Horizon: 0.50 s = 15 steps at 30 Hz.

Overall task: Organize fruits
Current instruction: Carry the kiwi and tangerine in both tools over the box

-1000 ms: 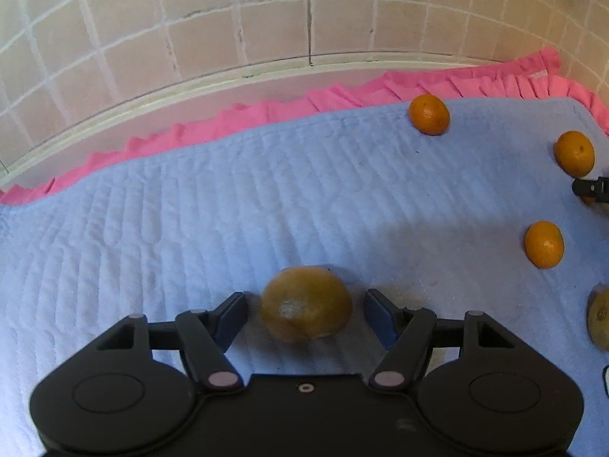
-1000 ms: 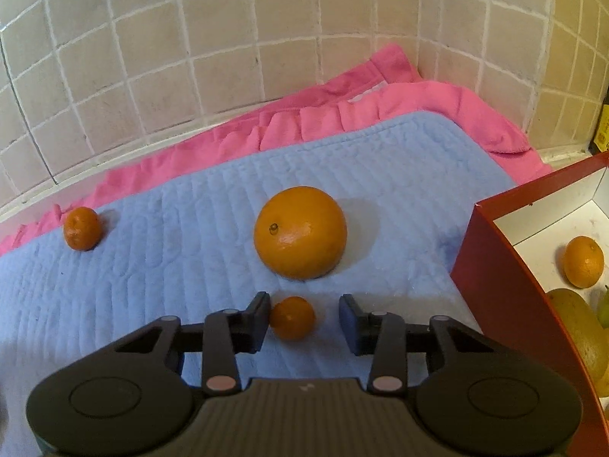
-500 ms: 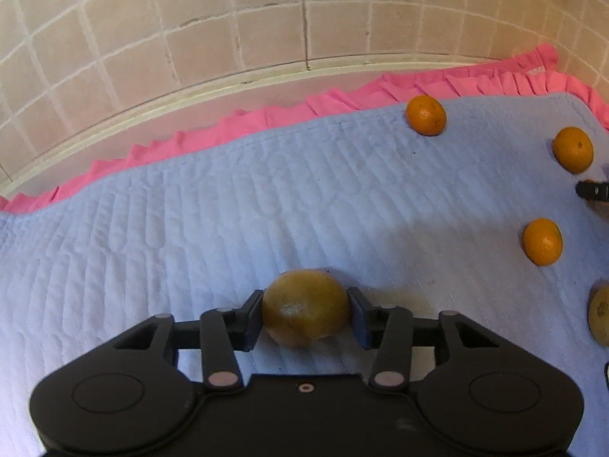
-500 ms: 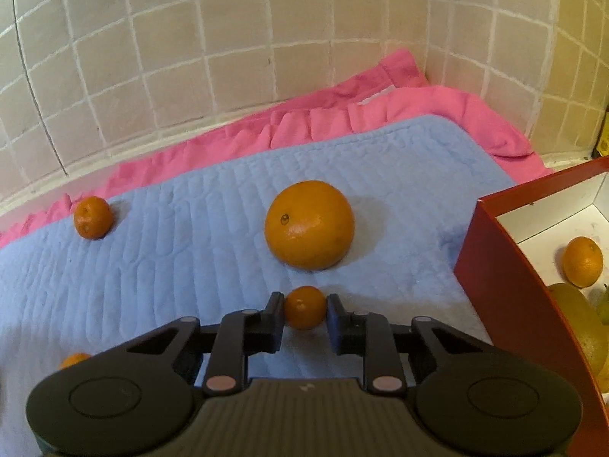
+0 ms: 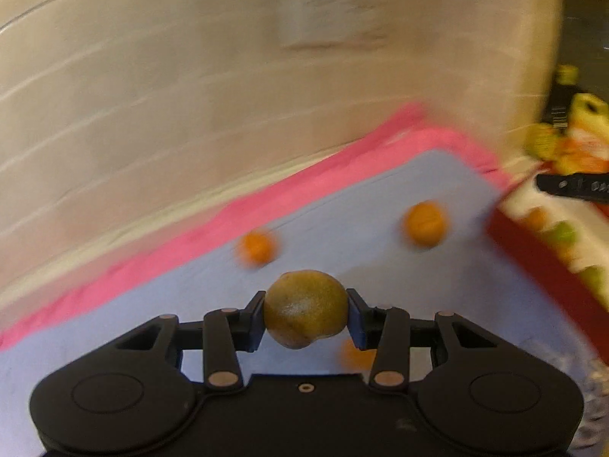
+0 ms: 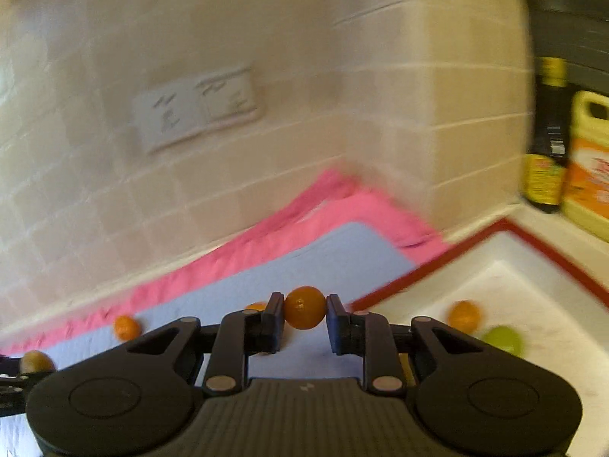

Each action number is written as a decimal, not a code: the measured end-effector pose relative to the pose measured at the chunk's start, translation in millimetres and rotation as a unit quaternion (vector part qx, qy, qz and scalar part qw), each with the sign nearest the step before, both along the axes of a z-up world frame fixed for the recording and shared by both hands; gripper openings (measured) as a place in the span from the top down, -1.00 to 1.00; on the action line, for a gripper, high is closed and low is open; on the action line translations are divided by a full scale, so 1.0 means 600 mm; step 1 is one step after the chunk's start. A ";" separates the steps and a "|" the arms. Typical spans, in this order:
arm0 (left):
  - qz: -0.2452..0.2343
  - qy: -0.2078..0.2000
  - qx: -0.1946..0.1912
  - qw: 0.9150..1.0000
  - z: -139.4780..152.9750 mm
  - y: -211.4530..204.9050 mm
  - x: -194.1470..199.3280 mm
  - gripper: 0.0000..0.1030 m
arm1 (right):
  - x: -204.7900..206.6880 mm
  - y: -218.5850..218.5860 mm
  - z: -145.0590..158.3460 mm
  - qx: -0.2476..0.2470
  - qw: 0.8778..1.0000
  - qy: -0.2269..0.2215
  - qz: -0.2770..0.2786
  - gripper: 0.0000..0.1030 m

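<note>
My left gripper is shut on a brownish-yellow round fruit and holds it above the blue quilted mat. My right gripper is shut on a small mandarin, held up near the edge of the red box. The red box also shows at the right of the left wrist view. Loose oranges lie on the mat in the left wrist view. The box holds an orange and a green fruit.
A pink cloth lies under the mat against the tiled wall. A dark bottle and a yellow jug stand beyond the box. A wall socket plate is on the tiles. Both views are blurred.
Both grippers have lifted their fruit off the mat and swung to the right toward the red box. The views have tilted up to the wall.
</note>
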<state>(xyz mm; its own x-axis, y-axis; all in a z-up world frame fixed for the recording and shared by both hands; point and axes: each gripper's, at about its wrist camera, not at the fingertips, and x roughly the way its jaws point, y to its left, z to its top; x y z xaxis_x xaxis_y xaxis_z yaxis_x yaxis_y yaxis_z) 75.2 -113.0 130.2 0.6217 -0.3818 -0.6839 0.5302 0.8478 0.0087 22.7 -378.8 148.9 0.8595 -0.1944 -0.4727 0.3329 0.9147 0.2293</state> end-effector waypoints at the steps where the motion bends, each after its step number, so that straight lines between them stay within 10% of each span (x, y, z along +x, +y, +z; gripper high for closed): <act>1: -0.023 -0.005 -0.007 1.000 0.009 -0.027 0.000 0.01 | -0.019 -0.017 0.006 0.000 1.000 -0.002 -0.015 0.52; 7: -0.154 -0.040 -0.038 0.987 0.052 -0.210 -0.002 0.01 | -0.129 -0.135 0.021 -0.013 0.993 0.016 -0.118 0.51; 15: -0.251 0.016 -0.040 0.967 0.012 -0.429 0.025 0.00 | -0.218 -0.238 -0.003 0.003 0.984 0.062 -0.164 0.51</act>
<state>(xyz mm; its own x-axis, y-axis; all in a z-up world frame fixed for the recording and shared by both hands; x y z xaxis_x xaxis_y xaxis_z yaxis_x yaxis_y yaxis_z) 90.2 -370.4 137.5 0.3233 -0.6823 -0.6557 0.8736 0.4815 -0.0702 -108.1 -521.3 147.1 0.6863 -0.4490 -0.5723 0.6364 0.7515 0.1736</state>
